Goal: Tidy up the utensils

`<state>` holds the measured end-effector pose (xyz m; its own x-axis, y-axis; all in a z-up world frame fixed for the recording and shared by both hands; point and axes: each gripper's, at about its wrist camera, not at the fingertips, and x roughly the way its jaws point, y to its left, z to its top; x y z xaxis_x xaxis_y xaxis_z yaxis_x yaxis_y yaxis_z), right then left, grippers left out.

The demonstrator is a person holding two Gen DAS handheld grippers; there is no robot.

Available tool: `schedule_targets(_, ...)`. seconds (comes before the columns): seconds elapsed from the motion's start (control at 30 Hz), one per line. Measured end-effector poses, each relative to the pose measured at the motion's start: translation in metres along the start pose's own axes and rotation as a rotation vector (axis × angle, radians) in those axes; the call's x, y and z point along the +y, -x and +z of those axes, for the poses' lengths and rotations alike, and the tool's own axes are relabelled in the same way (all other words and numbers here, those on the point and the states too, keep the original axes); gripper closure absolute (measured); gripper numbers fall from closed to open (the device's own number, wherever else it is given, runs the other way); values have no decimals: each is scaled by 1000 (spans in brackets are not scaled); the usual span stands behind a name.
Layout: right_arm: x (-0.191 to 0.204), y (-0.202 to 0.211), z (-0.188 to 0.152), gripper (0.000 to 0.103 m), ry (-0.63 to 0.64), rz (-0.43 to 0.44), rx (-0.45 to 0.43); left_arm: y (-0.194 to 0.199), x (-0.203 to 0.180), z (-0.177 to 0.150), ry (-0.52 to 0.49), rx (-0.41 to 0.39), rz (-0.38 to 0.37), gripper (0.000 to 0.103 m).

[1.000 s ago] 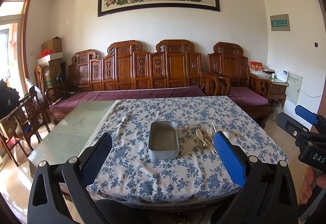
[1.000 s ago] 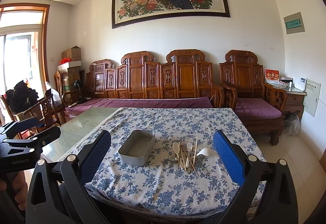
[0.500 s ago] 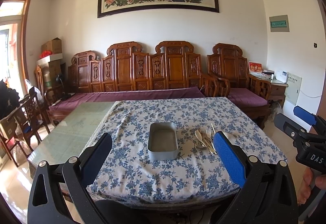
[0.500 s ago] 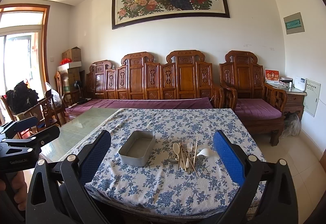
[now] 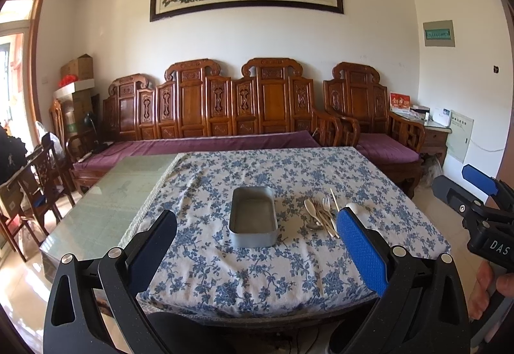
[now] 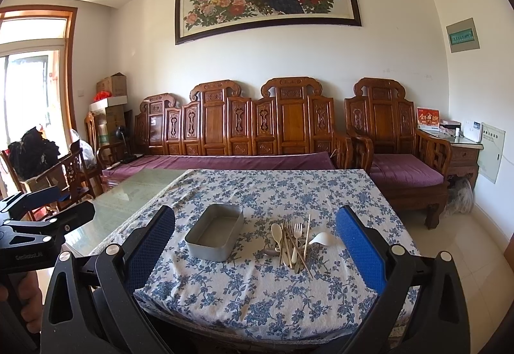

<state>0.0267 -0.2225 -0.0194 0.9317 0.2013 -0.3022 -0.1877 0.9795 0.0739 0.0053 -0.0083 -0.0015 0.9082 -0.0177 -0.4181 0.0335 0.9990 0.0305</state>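
Note:
A grey metal tray [image 5: 253, 216] stands empty on the blue floral tablecloth [image 5: 289, 270]; it also shows in the right wrist view [image 6: 215, 231]. A pile of utensils [image 5: 323, 214], with spoons, a fork and chopsticks, lies just right of it, seen too in the right wrist view [image 6: 294, 241]. A white spoon [image 6: 323, 239] lies at the pile's right. My left gripper [image 5: 257, 248] is open and empty, held short of the table's near edge. My right gripper [image 6: 255, 244] is open and empty, also in front of the table.
The table's left part is bare glass [image 5: 109, 203]. A carved wooden sofa with purple cushions [image 5: 205, 145] stands behind the table, an armchair [image 6: 401, 167] at the right. Wooden chairs [image 5: 35, 180] stand at the left.
Both views have drifted very slightly; the tray and utensils have not moved. Both grippers stay open.

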Motion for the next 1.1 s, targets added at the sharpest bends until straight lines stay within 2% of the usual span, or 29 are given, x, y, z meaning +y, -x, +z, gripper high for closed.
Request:
schedule_targets(0.13, -8, -16, -10, 2, -9, 2, 20, -17, 4, -5, -1, 37, -10, 7)
schedule_targets(0.4, -32, -73, -27, 3, 3, -20, 82, -84, 2, -16, -16, 179, -69, 7)
schedule_targets(0.47, -39, -88, -31, 3, 4, -28, 97, -96, 0, -17, -26, 191, -67, 7)
schedule_targets(0.67, -61, -131, -38, 10, 12, -68, 133, -141, -11, -19, -78, 234, -74, 7)
schedule_targets(0.87, -86, -174, -43, 21, 13, -81, 163, -181, -17, -23, -98, 288, -106, 7)
schedule_targets(1.1, -105, -232, -62, 49, 33, -55, 249, -226, -25, -31, -126, 343, -162, 6)
